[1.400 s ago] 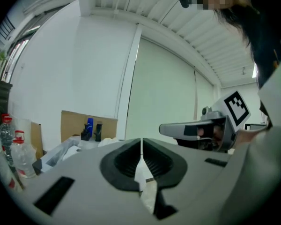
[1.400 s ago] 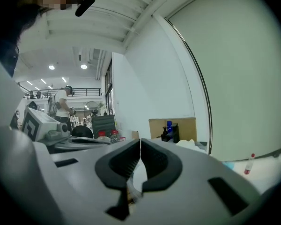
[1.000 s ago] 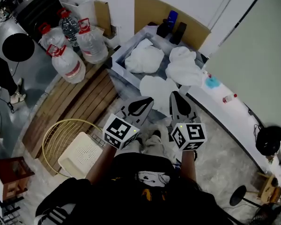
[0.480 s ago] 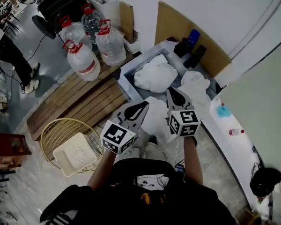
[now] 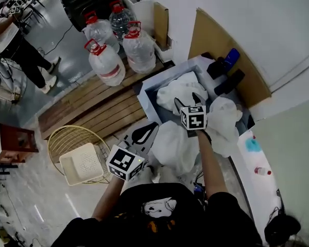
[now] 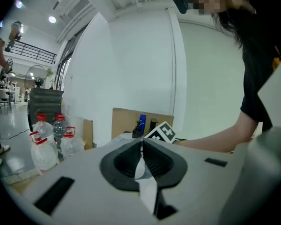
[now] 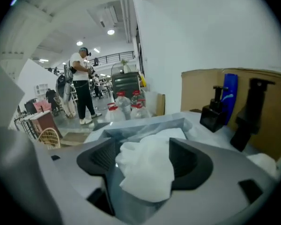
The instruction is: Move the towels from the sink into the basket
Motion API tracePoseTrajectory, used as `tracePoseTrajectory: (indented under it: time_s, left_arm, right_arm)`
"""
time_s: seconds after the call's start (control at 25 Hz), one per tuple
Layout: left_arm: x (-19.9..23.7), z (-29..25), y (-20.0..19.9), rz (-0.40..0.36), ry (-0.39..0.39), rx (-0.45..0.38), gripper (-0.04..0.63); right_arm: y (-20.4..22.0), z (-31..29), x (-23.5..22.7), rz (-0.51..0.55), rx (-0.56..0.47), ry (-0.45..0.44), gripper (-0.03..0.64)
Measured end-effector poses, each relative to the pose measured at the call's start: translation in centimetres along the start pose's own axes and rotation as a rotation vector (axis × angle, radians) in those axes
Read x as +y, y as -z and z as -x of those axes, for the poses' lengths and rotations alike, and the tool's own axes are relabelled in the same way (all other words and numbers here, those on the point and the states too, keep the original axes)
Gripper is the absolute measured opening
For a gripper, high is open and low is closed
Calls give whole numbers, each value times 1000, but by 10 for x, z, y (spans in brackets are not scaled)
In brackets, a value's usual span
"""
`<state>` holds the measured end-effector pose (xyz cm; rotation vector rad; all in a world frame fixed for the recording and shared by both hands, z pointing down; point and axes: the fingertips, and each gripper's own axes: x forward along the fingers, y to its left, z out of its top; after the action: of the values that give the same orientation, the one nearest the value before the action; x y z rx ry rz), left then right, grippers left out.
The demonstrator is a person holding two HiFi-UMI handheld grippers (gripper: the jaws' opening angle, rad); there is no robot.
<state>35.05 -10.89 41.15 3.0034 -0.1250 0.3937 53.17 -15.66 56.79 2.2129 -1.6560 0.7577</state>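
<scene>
Three white towels lie soft and crumpled at the sink point(image 5: 146, 103). One towel point(image 5: 181, 90) is bunched up inside the gray sink. A second towel point(image 5: 225, 121) is piled on the sink's right side. A third towel point(image 5: 174, 147) hangs down over its front edge. The round yellow wire basket point(image 5: 67, 136) stands well apart, to the sink's left, with a cream tray point(image 5: 85, 163) in it.
</scene>
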Motion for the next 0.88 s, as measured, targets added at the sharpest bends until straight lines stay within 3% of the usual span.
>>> tracePoseTrajectory:
  time_s: [0.28,0.44,0.56,0.72,0.76,0.88]
  left_arm:
    - [29,8,9,21,-117,48,18]
    - [40,13,10,37,-175,54,18]
    - [46,21,14,52,-221,56,18]
    - [56,37,22,79,-295,58,18]
    - [59,41,26,88,-310,65,18]
    - [60,51,38,102,-336,89,18]
  right_arm:
    - [26,-99,-1,181,211,58,425]
    - [69,-135,-25,261,425,189,448]
    - [99,-141,-58,171,479,294,457]
    - [101,-148,-70,77,446,268,453]
    - [100,-149,-69,78,455,252,447]
    - [97,-148,-67,101,459,231,292]
